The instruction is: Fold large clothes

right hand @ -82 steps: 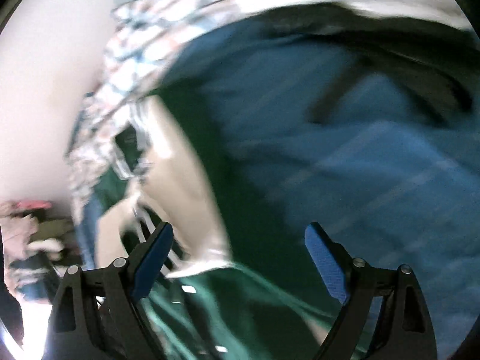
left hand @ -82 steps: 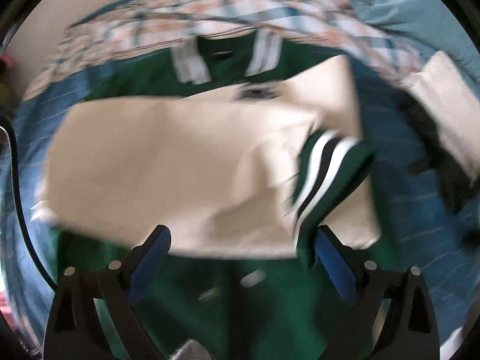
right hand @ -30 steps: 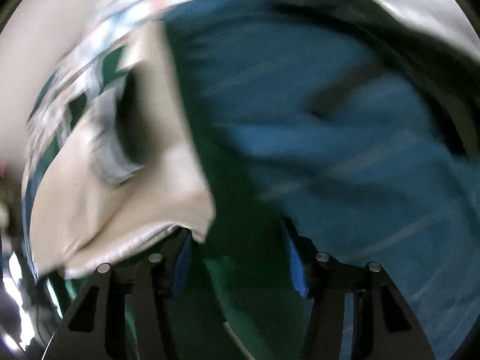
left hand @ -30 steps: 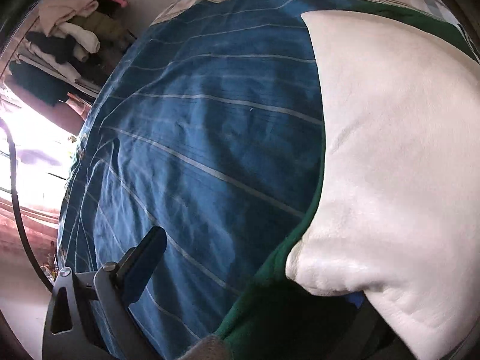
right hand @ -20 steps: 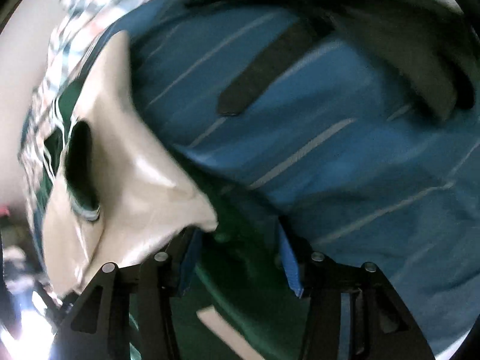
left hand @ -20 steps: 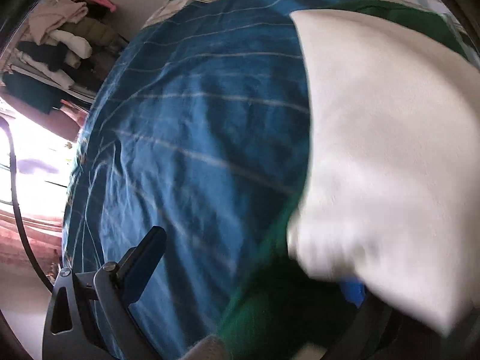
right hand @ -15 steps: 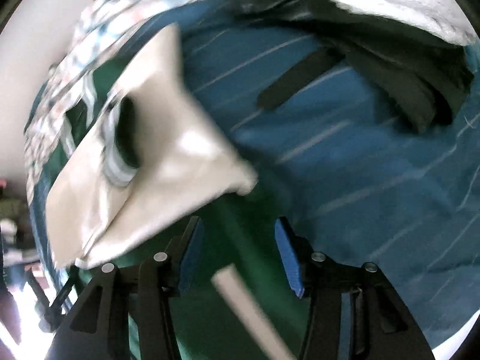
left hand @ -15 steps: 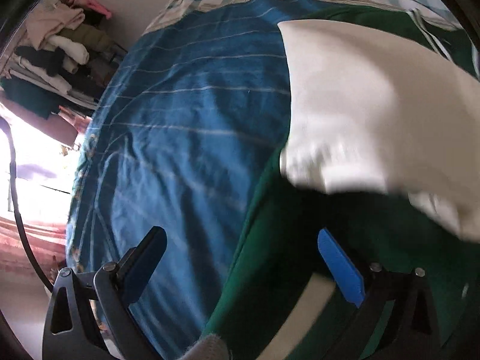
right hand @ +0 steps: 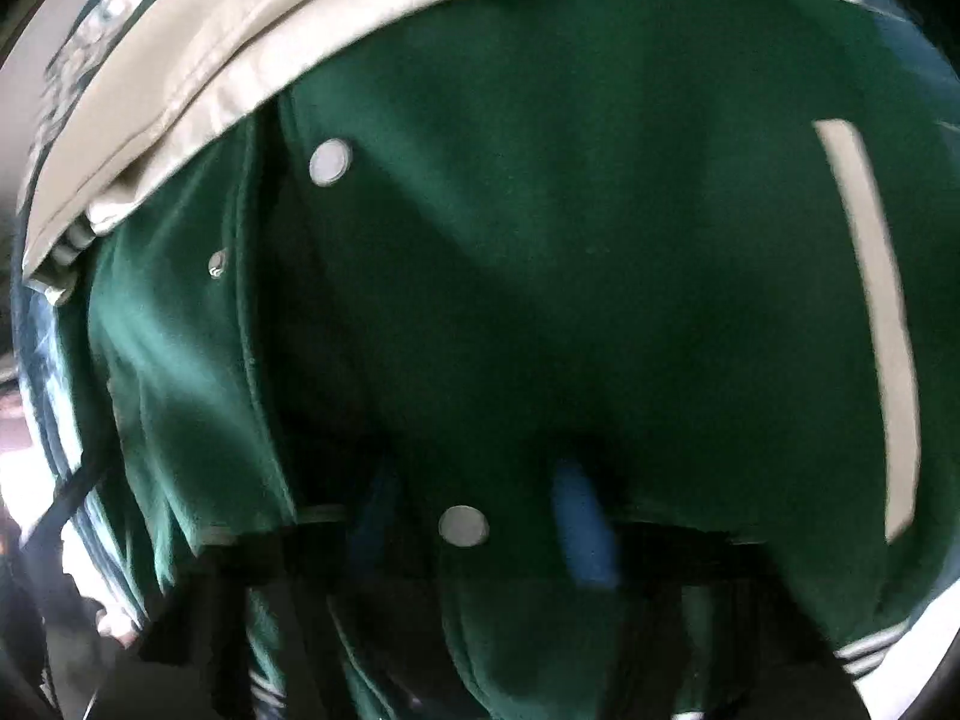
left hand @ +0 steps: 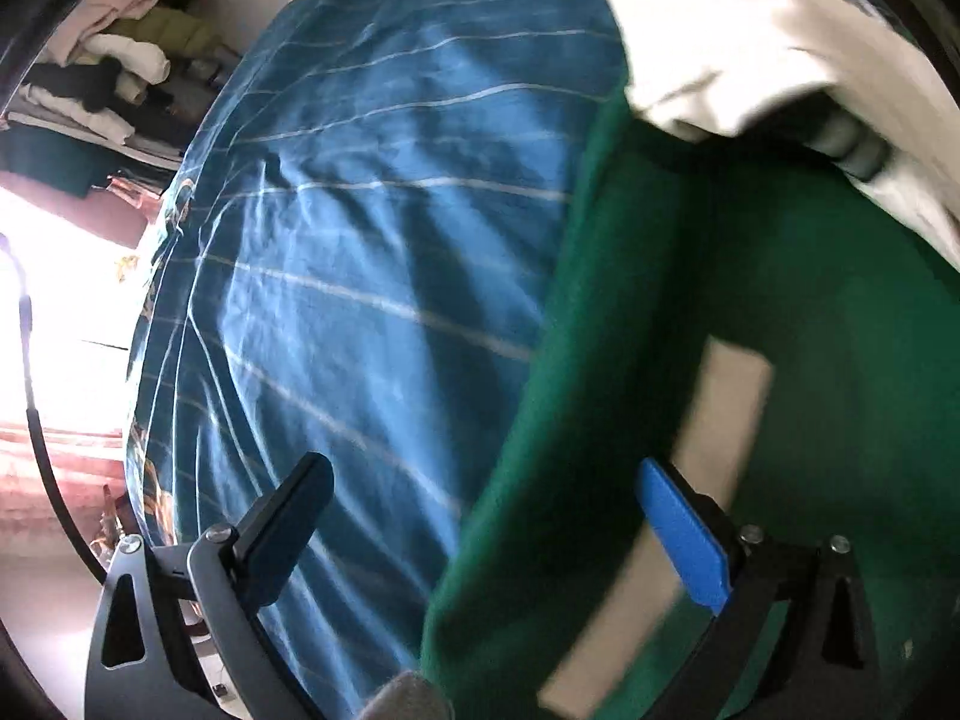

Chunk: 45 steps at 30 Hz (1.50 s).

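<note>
Where the left wrist camera looked down, a blue striped bedsheet covered the bed and filled most of the view, and the green jacket lay on its right side, its edge running diagonally across the sheet. A cream sleeve was folded over the jacket's upper part. The left gripper hovered with its fingers spread wide, grasping nothing, one over the sheet and the blue-padded one over the green cloth beside a cream pocket strip. Clothes were piled at far left. In the right wrist view the jacket filled the frame, and the right gripper was narrowed on its green fabric near a silver snap button.
</note>
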Available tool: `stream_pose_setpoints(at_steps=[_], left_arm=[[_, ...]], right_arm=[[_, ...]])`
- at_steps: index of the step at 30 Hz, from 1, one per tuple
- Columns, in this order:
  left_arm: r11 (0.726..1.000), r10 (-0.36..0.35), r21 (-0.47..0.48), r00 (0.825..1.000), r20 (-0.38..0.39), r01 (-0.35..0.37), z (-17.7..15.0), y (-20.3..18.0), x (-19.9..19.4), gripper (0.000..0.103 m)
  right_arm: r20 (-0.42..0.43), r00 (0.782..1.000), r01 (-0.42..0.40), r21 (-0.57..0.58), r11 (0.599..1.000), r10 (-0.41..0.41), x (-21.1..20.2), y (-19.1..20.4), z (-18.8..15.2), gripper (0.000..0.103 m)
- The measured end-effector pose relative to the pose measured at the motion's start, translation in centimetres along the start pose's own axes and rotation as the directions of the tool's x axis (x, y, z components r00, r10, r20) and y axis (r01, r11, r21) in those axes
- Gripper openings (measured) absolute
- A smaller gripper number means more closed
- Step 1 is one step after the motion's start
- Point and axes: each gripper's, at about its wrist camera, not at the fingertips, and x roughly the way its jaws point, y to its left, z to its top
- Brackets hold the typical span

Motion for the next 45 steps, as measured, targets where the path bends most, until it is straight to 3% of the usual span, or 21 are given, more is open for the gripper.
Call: stream_pose_setpoints(at_steps=[2, 5, 7, 9, 11, 12, 15, 17, 19, 22, 24, 25, 29, 32, 35, 37, 39, 40, 42, 45], left_arm=[[1.0, -0.011, 0.008, 1.0, 0.012, 0.01, -1.5, -0.3, -0.8, 0.103], [0.999, -0.03, 0.045, 0.999, -0.024, 0.031, -4.1, -1.2, 0.0, 0.103], [0.997, -0.03, 0.069, 0.998, -0.057, 0.034, -5.7, -1.7, 1.4, 0.103], [0.996, -0.045, 0.074, 0.998, -0.036, 0.047, -6.5, -1.6, 1.2, 0.103], [0.994, -0.059, 0.093, 0.998, -0.018, 0.061, -6.5, -1.4, 1.1, 0.103], [0.993, -0.072, 0.093, 0.997, -0.016, 0.073, -6.5, -1.4, 1.2, 0.103], [0.986, -0.148, 0.072, 0.989, -0.025, 0.15, -6.4, -0.9, 2.6, 0.103], [0.973, -0.228, 0.036, 0.973, -0.031, 0.229, -6.1, -0.3, 3.4, 0.103], [0.952, -0.305, -0.021, 0.951, -0.038, 0.305, -5.8, 0.1, 4.2, 0.103], [0.927, -0.373, -0.048, 0.928, -0.011, 0.372, -5.7, 0.7, 5.0, 0.103], [0.922, -0.388, -0.03, 0.921, -0.031, 0.387, -5.4, 0.9, 4.9, 0.103], [0.921, -0.389, -0.018, 0.92, -0.053, 0.388, -5.1, 1.0, 4.8, 0.103], [0.933, -0.357, 0.019, 0.933, -0.053, 0.358, -4.7, 2.3, 2.4, 0.103], [0.946, -0.318, 0.048, 0.947, -0.053, 0.32, -4.5, 2.7, 1.0, 0.103], [0.953, -0.295, 0.057, 0.954, -0.051, 0.297, -3.2, 2.6, -0.1, 0.103], [0.963, -0.259, 0.068, 0.966, -0.016, 0.26, -1.4, 2.1, -0.9, 0.103], [0.98, -0.196, 0.058, 0.979, 0.056, 0.192, 1.5, 0.8, -1.3, 0.103], [0.987, -0.157, 0.049, 0.984, 0.087, 0.154, 2.7, 0.4, -1.1, 0.103], [0.997, -0.073, 0.035, 0.988, 0.135, 0.069, 6.0, -1.2, 0.6, 0.103], [0.997, 0.06, 0.039, 0.986, 0.153, -0.066, 9.8, -2.8, 3.5, 0.103]], right_arm=[[-0.017, 0.996, -0.087, 0.038, 0.995, 0.088, -1.0, 0.2, -0.6, 0.017], [-0.097, 0.981, -0.18, -0.1, 0.979, 0.17, -1.8, 2.9, -1.8, 0.017], [-0.206, 0.971, -0.157, -0.179, 0.971, 0.119, -0.9, 3.9, -2.0, 0.017], [-0.249, 0.958, -0.168, -0.099, 0.981, 0.139, -1.0, 2.6, -1.3, 0.018], [-0.222, 0.951, -0.224, -0.01, 0.975, 0.216, -2.3, 1.4, -0.8, 0.022], [-0.196, 0.943, -0.272, 0.016, 0.962, 0.27, -2.8, 2.1, 0.0, 0.029], [-0.223, 0.889, -0.393, 0.082, 0.916, 0.401, -2.1, 2.8, -0.5, 0.036], [-0.29, 0.871, -0.377, 0.117, 0.919, 0.395, 0.5, 3.7, -1.5, 0.036], [-0.304, 0.918, -0.25, 0.054, 0.967, 0.254, 3.2, 5.6, -0.8, 0.036], [-0.255, 0.949, -0.181, 0.041, 0.983, 0.186, 4.9, 6.5, -1.5, 0.036], [-0.218, 0.963, -0.161, 0.011, 0.987, 0.159, 4.3, 7.8, -1.9, 0.01], [-0.195, 0.972, -0.141, -0.032, 0.99, 0.132, 3.7, 8.6, -2.3, 0.008], [-0.076, 0.997, -0.022, -0.178, 0.984, 0.009, -0.2, 10.1, -3.9, 0.006], [-0.208, 0.977, -0.075, -0.148, 0.986, 0.043, 1.8, 9.7, -4.1, 0.006], [-0.254, 0.958, -0.155, -0.06, 0.986, 0.135, 1.0, 8.0, -3.5, 0.012], [-0.184, 0.974, -0.142, -0.065, 0.988, 0.128, -1.5, 7.2, -2.7, 0.024], [-0.097, 0.988, -0.125, -0.048, 0.991, 0.12, -3.9, 5.9, -1.8, 0.053], [-0.06, 0.991, -0.124, -0.028, 0.992, 0.122, -4.9, 5.3, -1.4, 0.059], [0.011, 0.994, -0.113, 0.023, 0.993, 0.113, -6.4, 3.1, -0.2, 0.062], [0.076, 0.997, -0.018, 0.087, 0.996, 0.012, -6.9, -2.2, 3.0, 0.062]])
